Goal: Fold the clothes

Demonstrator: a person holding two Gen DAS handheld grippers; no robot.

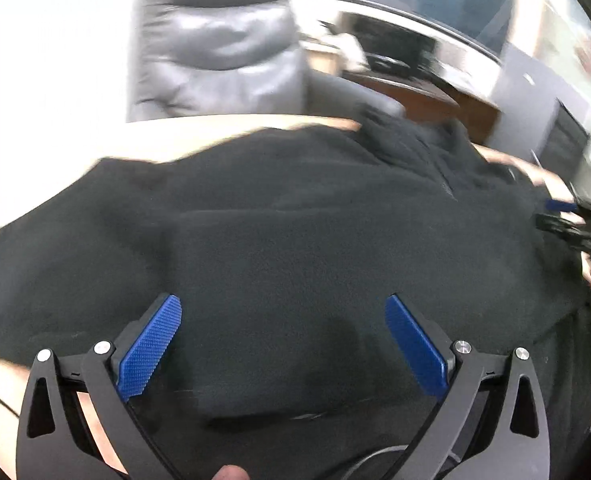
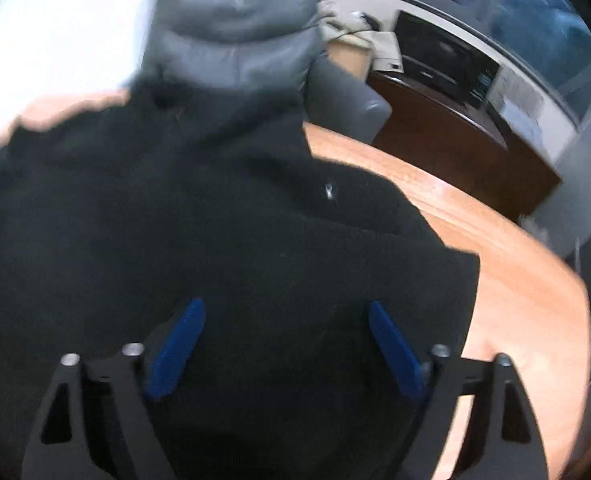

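Left wrist view: a black fleece garment [image 1: 295,240] lies spread across a pale wooden table [image 1: 199,130], filling most of the view. A squarish flap or panel of the same cloth sits on top near the middle, so part of it seems to be folded over already. The left gripper [image 1: 283,308] hangs just above the near part of the fleece, its blue pads [image 1: 151,348] spread wide with nothing between them. At the far right edge, the tip of the right gripper [image 1: 563,216] shows over the garment's side. A grey leather chair [image 1: 215,52] stands beyond the table.

Right wrist view: the same fleece [image 2: 215,240], with a small silver zip pull [image 2: 329,191] near its collar end, covers the left and middle; bare orange-brown table [image 2: 515,280] shows to the right. The right gripper [image 2: 285,312] is also splayed apart and empty, over the garment's near right corner. The picture is blurred.

Judgement: the fold looks partway done, though the bundle is loose and wide. A further fold would call for each gripper to close on an edge, taking every layer. The thick, soft fleece may slip or bunch. A dark cabinet with a screen [image 2: 443,60] stands well apart; nothing blocks the table.
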